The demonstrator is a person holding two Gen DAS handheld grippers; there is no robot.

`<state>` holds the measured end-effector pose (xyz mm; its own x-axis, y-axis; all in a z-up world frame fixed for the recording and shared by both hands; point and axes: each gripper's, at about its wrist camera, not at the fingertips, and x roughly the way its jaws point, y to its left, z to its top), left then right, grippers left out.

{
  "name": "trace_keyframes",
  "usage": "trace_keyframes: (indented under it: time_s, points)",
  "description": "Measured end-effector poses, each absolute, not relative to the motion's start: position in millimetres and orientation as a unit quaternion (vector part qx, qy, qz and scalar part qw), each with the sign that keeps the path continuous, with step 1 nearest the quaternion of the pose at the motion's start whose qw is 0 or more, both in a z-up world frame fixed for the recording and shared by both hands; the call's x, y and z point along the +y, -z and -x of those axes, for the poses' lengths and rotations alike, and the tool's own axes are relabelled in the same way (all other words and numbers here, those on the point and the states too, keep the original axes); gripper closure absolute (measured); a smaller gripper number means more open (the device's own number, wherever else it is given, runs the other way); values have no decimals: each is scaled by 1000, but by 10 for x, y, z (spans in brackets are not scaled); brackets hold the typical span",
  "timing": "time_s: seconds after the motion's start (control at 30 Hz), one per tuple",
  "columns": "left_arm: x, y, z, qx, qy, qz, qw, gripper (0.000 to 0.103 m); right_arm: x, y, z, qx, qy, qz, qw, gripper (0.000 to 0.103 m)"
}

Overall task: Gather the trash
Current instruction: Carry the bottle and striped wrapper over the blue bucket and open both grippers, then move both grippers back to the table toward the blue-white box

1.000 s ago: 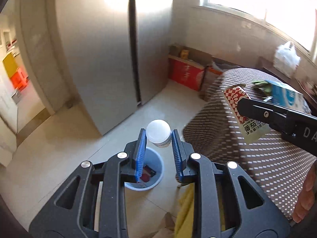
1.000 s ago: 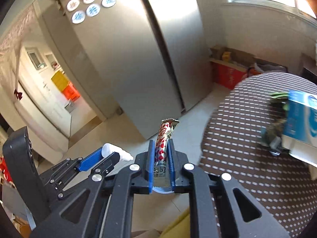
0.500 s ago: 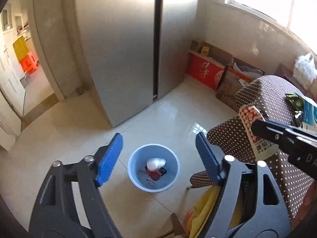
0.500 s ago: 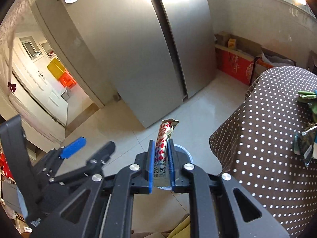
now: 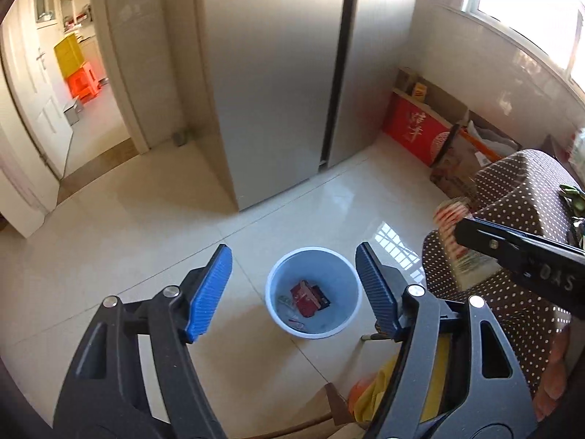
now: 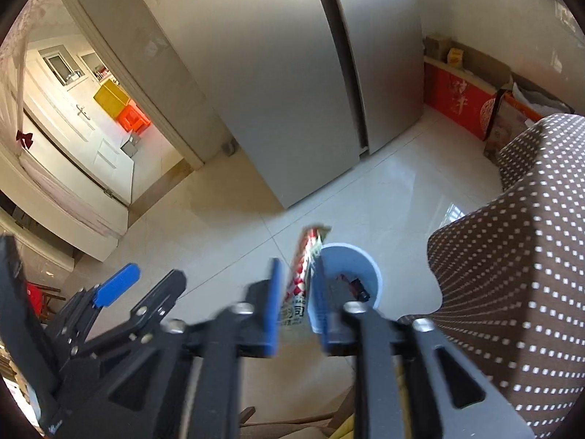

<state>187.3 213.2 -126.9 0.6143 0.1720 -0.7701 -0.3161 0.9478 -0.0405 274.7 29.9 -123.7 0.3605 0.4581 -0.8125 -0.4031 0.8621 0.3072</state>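
Observation:
A light blue bin stands on the tiled floor with a red packet and scraps inside. My left gripper hangs over it, open with nothing between its blue pads, the jaws closing slightly. In the right wrist view the bin lies just beyond my right gripper. Its jaws are opening. A red-and-white snack packet stands loose between them, leaning on the right pad. The same packet shows blurred in the left wrist view, at the right gripper's tip.
A table under a brown dotted cloth rises right beside the bin. A steel fridge stands behind, with a red box and cartons along the wall. A doorway opens at far left. A hand shows at the lower right.
My left gripper opened and dropped a white bottle into the bin. Both grippers moved over the bin and tipped down. The right jaws, shut on the packet before, have parted.

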Motion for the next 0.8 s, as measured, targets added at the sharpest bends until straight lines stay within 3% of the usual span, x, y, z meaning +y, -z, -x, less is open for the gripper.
trace_keyframes:
  time_s: [0.03, 0.07, 0.8]
  points:
    - [2160, 1260, -1861, 417, -140, 87, 894, 34, 321, 1242, -2763, 500, -258, -22, 826, 41]
    - [2183, 1253, -1836, 417, -144, 89, 893, 34, 348, 1232, -2755, 493, -255, -20, 832, 36]
    - [1643, 920, -1751, 391, -104, 75, 912, 33, -332, 920, -2465, 457, -226, -41, 859, 28]
